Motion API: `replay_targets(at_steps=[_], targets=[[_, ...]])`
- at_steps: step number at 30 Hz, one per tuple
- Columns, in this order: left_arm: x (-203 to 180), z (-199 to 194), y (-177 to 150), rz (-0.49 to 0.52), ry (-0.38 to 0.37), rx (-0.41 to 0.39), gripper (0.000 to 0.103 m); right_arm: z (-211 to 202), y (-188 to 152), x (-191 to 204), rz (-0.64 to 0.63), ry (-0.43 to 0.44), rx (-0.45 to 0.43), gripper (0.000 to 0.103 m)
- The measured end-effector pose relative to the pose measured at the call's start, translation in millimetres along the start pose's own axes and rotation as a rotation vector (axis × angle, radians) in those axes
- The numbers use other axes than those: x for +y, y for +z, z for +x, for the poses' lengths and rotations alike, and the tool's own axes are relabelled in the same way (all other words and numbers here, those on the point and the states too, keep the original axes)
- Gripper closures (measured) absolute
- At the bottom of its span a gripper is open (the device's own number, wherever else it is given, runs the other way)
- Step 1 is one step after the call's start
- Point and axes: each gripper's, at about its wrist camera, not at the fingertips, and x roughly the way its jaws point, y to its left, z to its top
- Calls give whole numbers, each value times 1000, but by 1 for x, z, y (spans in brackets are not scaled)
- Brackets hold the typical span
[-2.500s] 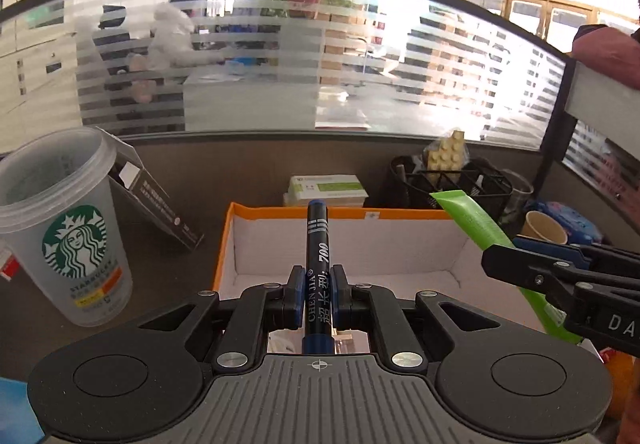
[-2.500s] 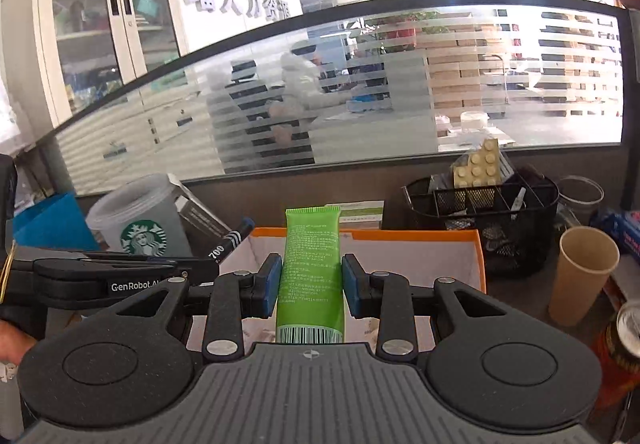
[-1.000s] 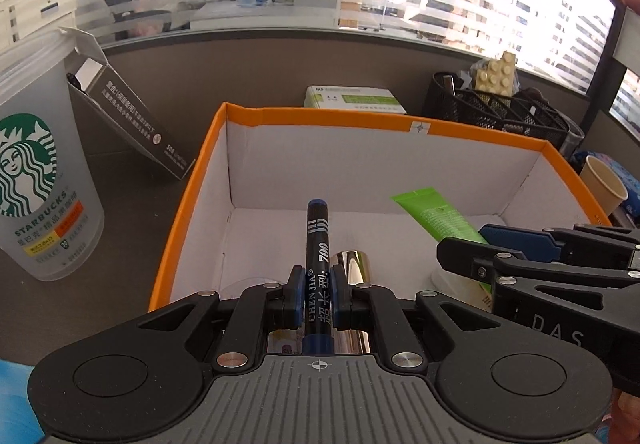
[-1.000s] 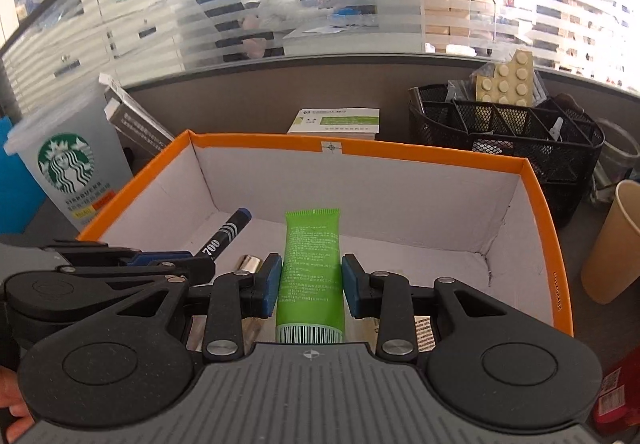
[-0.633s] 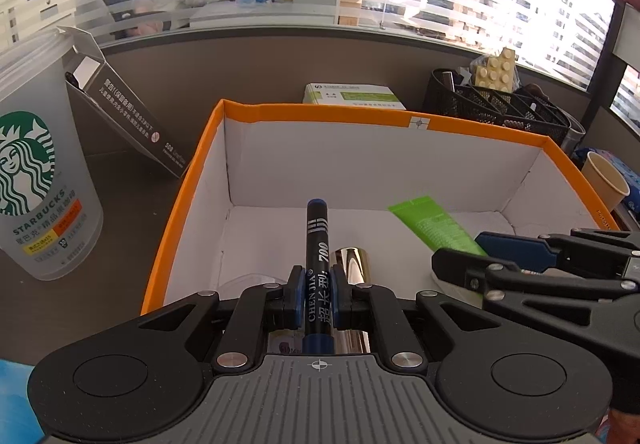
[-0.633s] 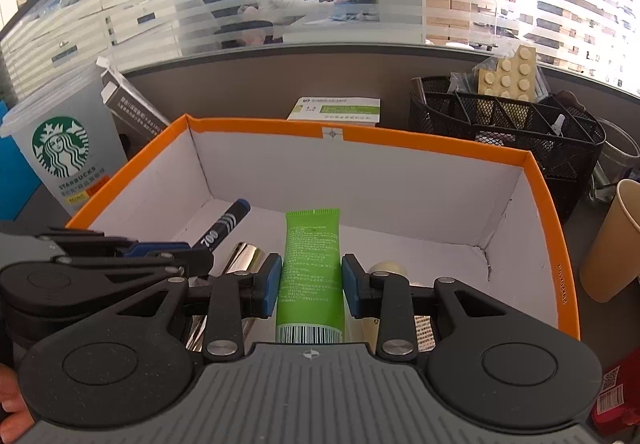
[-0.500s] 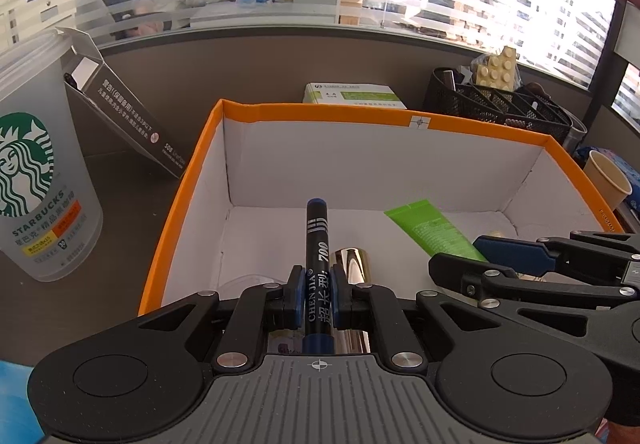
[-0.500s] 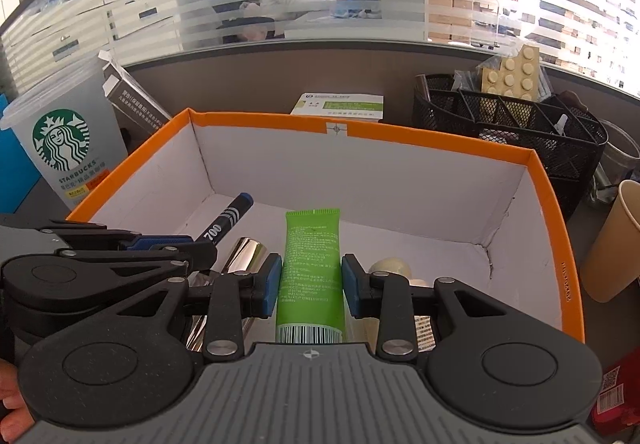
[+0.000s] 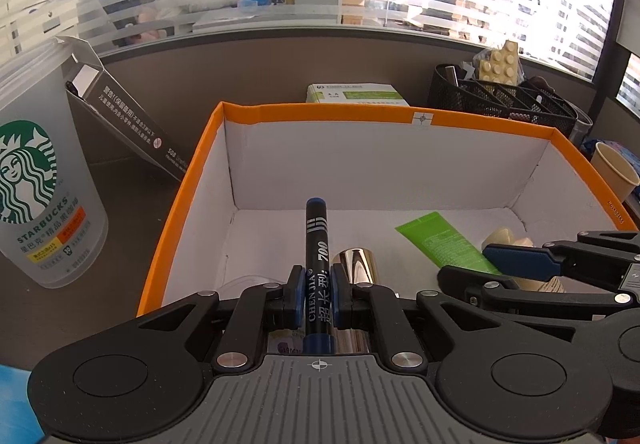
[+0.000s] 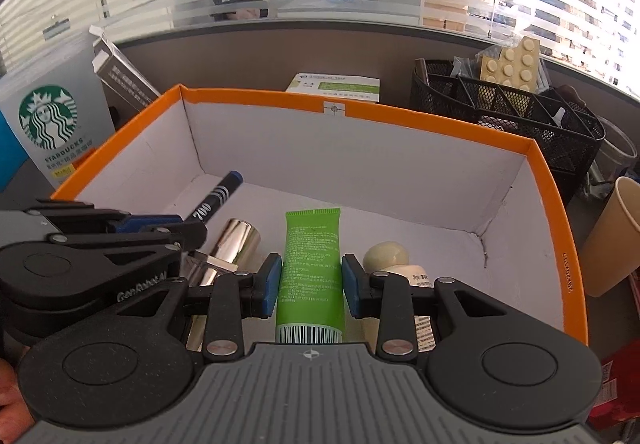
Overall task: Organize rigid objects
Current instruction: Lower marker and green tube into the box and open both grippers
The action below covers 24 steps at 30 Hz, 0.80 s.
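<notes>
While both grippers hung over the near part of the orange-rimmed box (image 9: 320, 115), a frosted Starbucks cup (image 9: 44, 179) stood at the far left on the desk, with a dark carton (image 9: 124, 115) leaning between it and the box's left wall. Behind the box's far wall lay a flat green-and-white packet (image 9: 354, 92).

The left gripper (image 9: 316, 294) was clamped on a blue marker (image 9: 317, 244), its blue pads pressed against the barrel on either side. The marker pointed toward the far wall, its cap above the white box floor; whether its tip touched the floor could not be told from either view. Just right of it, a shiny metal cylinder (image 10: 236, 240) lay on the floor inside the box.

The right gripper (image 10: 310, 286) held a green tube (image 10: 311, 268), the pads tight on both edges, barcode end nearest the camera and crimped end toward the far wall. The tube sat low inside the box, right of the metal cylinder. Just right of the tube, a cream-coloured rounded bottle (image 10: 390, 258) rested on the box floor, partly hidden behind the gripper's right finger.

Further right, outside the box, stood a black mesh organiser (image 10: 508, 115) holding a pale studded block (image 10: 510, 69), and a paper cup (image 10: 616, 240) at the right edge.
</notes>
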Motion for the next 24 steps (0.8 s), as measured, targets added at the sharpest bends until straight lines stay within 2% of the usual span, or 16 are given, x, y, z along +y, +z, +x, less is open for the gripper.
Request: replay_targets(at_steps=[4, 24], targets=[[-3, 1, -1, 10, 15, -8, 92, 1, -1, 3, -46, -39, 7, 72], [-5, 2, -1, 14, 30, -8, 92, -1, -1, -2, -43, -27, 17, 69]])
